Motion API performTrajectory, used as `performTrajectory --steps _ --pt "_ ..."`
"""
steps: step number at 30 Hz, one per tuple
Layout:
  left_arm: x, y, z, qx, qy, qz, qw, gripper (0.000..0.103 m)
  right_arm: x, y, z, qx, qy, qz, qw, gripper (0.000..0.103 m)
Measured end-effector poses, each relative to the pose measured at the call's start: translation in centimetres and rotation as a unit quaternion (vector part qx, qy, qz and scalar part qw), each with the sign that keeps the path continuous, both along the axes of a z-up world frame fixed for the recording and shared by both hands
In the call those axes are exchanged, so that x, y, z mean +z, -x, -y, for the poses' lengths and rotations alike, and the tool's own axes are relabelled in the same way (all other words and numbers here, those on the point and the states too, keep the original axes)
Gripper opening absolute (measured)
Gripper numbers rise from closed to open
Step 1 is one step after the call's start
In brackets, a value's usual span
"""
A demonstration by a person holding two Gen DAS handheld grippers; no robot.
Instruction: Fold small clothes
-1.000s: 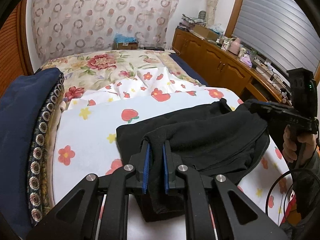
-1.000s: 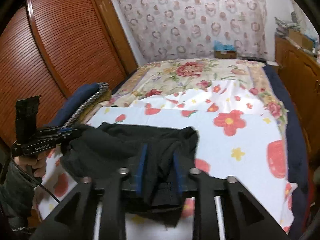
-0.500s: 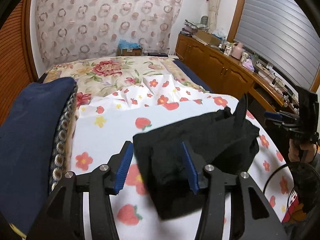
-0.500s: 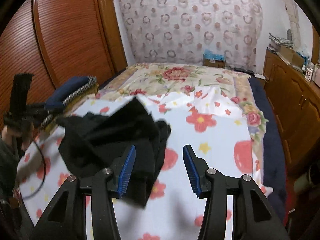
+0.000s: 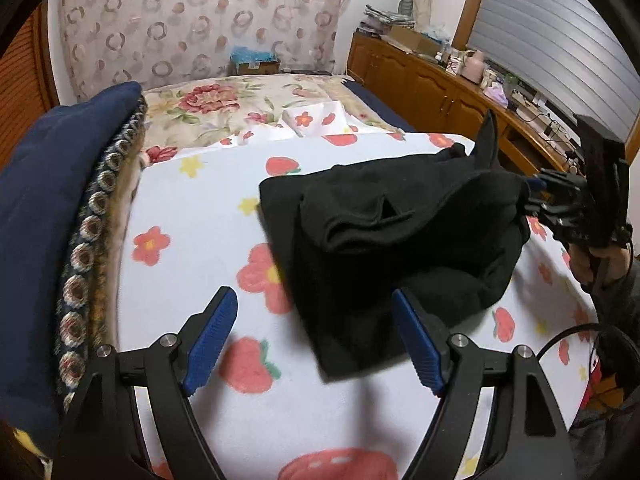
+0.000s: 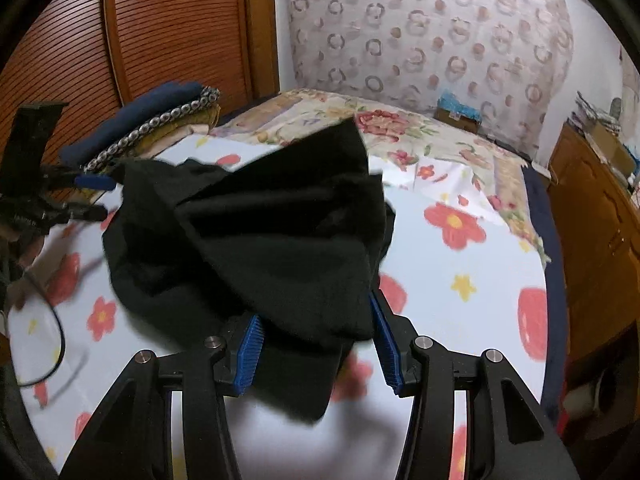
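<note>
A small black garment (image 5: 392,232) lies in a loose, partly folded heap on the white flowered sheet (image 5: 200,216); it also shows in the right wrist view (image 6: 272,240). My left gripper (image 5: 316,340) is open, its blue pads apart, just short of the garment's near edge. My right gripper (image 6: 316,344) is open, with the garment's near edge lying between the pads, not pinched. Each gripper shows in the other's view: the right (image 5: 576,200) and the left (image 6: 60,200), at opposite sides of the garment.
A stack of folded navy and patterned blankets (image 5: 60,216) lies along the bed's left side. A wooden cabinet (image 5: 452,92) with clutter runs along the right. A wooden wardrobe (image 6: 132,40) stands behind the left. A cable (image 6: 52,340) lies on the sheet.
Both grippers were shut on the black garment a second ago, then opened and let it go. The garment dropped onto the sheet in a heap and both grippers drew back.
</note>
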State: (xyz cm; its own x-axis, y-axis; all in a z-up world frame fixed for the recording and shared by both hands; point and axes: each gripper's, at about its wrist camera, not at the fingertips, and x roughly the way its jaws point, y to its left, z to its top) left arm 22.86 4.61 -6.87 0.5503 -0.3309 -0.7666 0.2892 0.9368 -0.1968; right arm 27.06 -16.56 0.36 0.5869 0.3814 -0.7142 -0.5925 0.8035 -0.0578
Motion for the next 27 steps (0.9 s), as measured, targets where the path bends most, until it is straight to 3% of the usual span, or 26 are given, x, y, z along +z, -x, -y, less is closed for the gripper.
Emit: performTrajectory --steps 4,6,8,11,17,22,23,25,27 --pt "0.2 -1.6 0.8 -0.006 -0.014 0.013 0.9998 0.08 0.4 -1.8 -0.1 0.014 -0.025 0.0 1.0 0.051" --pt "0.2 -2.4 1.0 -0.007 -0.015 0.015 0.9998 0.08 0.0 -2.9 -0.3 0.026 -0.03 -0.018 0.999 0.02" --pt "0.2 -3.3 1.2 -0.005 -0.015 0.018 0.9997 0.08 0.2 -3.6 -0.4 0.036 -0.04 -0.016 0.998 0.013" --pt "0.2 -4.6 1.1 0.0 -0.013 0.023 0.9997 0.08 0.5 -4.8 -0.3 0.044 -0.061 -0.005 0.997 0.012" --pt "0.3 -6.6 0.5 0.03 -0.015 0.035 0.9988 0.08 1.0 -7.4 1.6 0.011 -0.123 -0.005 0.992 0.012" --pt "0.2 -7.2 0.0 0.033 0.004 0.035 0.9988 0.08 0.1 -7.6 1.3 0.011 -0.113 -0.006 0.993 0.016" --pt "0.2 -7.2 0.0 0.028 0.013 0.034 0.999 0.078 0.1 -7.7 1.1 0.009 -0.106 -0.008 0.994 0.024" --pt "0.2 -7.3 0.1 0.018 0.029 0.031 0.9989 0.066 0.7 -7.7 0.7 0.006 -0.102 -0.001 0.995 0.025" --pt "0.0 -7.4 0.3 0.005 0.043 0.023 0.9988 0.045 0.8 -7.8 0.4 0.008 -0.096 -0.003 0.995 0.026"
